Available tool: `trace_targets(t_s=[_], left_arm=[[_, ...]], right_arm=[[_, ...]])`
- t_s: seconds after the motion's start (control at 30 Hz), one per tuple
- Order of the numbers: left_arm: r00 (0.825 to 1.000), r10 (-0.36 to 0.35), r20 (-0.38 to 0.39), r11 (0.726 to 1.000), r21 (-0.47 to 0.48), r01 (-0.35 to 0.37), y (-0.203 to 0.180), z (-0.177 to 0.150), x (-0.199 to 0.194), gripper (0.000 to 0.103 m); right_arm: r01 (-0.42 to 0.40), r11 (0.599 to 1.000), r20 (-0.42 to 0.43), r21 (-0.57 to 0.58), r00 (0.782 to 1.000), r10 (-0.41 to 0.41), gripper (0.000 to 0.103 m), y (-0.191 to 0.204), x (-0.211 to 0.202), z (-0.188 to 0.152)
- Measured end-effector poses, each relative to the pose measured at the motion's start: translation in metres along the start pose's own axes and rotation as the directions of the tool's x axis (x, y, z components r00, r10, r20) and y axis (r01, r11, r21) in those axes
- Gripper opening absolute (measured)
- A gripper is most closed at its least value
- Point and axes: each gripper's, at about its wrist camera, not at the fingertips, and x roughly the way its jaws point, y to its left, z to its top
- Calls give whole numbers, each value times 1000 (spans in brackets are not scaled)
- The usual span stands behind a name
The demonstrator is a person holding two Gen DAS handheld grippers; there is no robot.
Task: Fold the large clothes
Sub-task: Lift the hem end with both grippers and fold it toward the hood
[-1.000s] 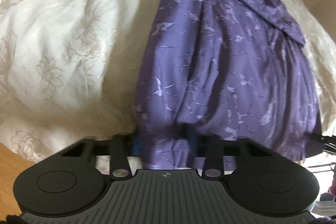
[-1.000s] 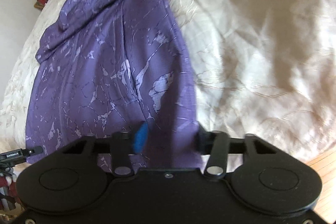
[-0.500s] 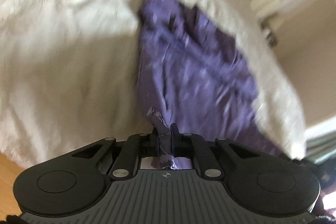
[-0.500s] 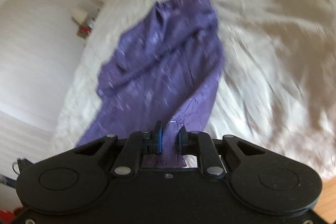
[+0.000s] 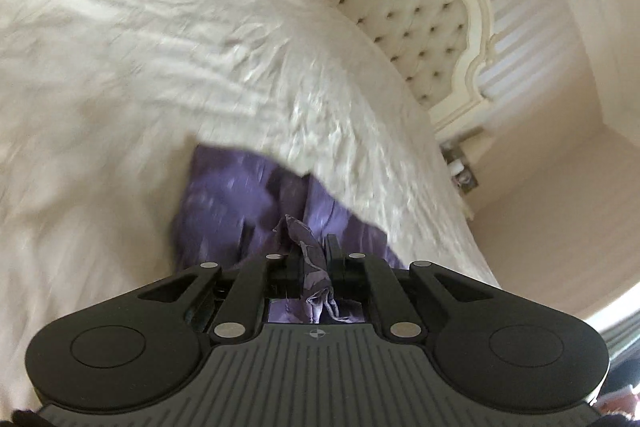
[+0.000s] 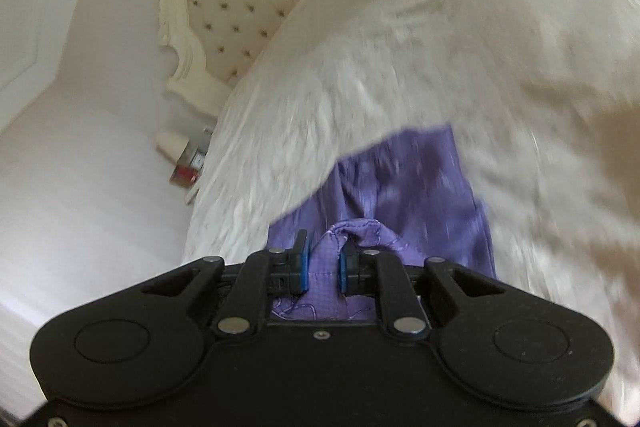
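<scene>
Cream bedding (image 5: pixel 168 39) covers a wide bed, and behind it stands a tufted headboard (image 5: pixel 404 7) with a carved pale frame. On the bedding lies a purple dress (image 5: pixel 232 195) with a pale printed pattern, blurred in both views. Its near edge rises off the bed toward the two tools.

The left gripper (image 5: pixel 314 251) is clamped on a bunched fold of the dress — its jaws stand almost together, with the cloth squeezed between them and coming out above and below.

The right gripper (image 6: pixel 322 263) is also closed on the dress; its blue pads (image 6: pixel 304 263) press a thicker hem of purple cloth from both sides, and a small loop of cloth stands up between the fingertips. Beside the bed, near the headboard, a small bedside stand (image 6: pixel 190 163) with some objects is visible — too blurred to name.
</scene>
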Motion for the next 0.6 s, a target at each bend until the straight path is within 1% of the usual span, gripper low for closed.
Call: trace_targets(t_s=[0.17, 0.3, 0.37, 0.43, 0.6], left_arm=[[1000, 3, -25, 1000, 5, -3, 4, 35, 46, 9], [998, 10, -57, 999, -32, -12, 10, 52, 81, 9], [997, 17, -73, 999, -39, -19, 14, 60, 99, 9], [996, 38, -84, 999, -36, -41, 18, 67, 115, 9], [990, 101, -102, 992, -66, -108, 31, 80, 152, 9]], right_arm=[[49, 999, 33, 5, 998, -49, 22, 10, 47, 29], [110, 994, 37, 25, 993, -111, 22, 10, 83, 43], [136, 990, 42, 39, 990, -138, 22, 9, 93, 50], [164, 986, 35, 41, 986, -166, 22, 6, 105, 57], [239, 971, -2, 25, 971, -239, 22, 4, 141, 78]])
